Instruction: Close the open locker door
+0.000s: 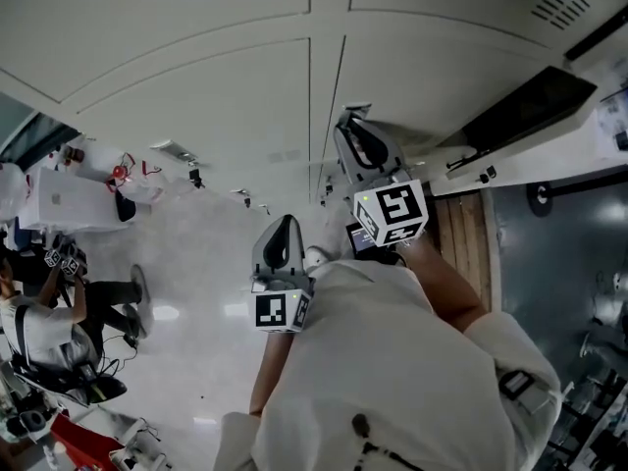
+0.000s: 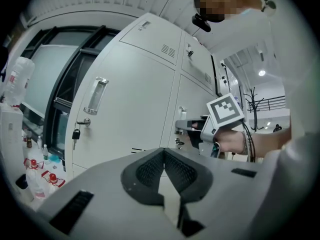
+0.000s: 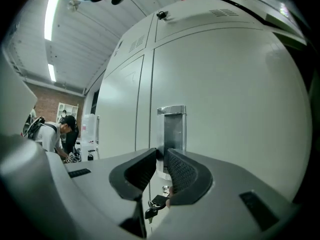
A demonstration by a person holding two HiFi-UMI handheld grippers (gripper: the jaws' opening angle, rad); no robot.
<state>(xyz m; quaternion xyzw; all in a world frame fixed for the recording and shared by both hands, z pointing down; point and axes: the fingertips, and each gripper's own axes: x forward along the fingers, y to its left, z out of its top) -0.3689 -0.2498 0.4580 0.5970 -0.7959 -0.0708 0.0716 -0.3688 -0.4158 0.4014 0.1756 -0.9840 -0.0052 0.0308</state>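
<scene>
A row of pale grey lockers [image 1: 245, 77] fills the far side. My right gripper [image 1: 351, 126] reaches up to a locker door [image 3: 225, 109] that looks flush with its neighbour. Its jaws [image 3: 162, 156] stand a narrow slit apart with the left rim of the chrome door handle [image 3: 172, 126] in the slit, and the pads look tight on it. A key [image 3: 152, 204] hangs in the lock just below. My left gripper [image 1: 285, 229] hangs lower, away from the doors, shut with nothing in it [image 2: 163, 154]. From the left gripper view I see the right gripper [image 2: 187, 126] at that handle.
A dark panel [image 1: 530, 111] juts out from the locker row at the right, beside a white ledge [image 1: 589, 145]. Another locker's handle [image 2: 96, 96] and its key [image 2: 76, 133] show to the left. A person [image 1: 39, 322] sits at far left near a cluttered table [image 1: 69, 199].
</scene>
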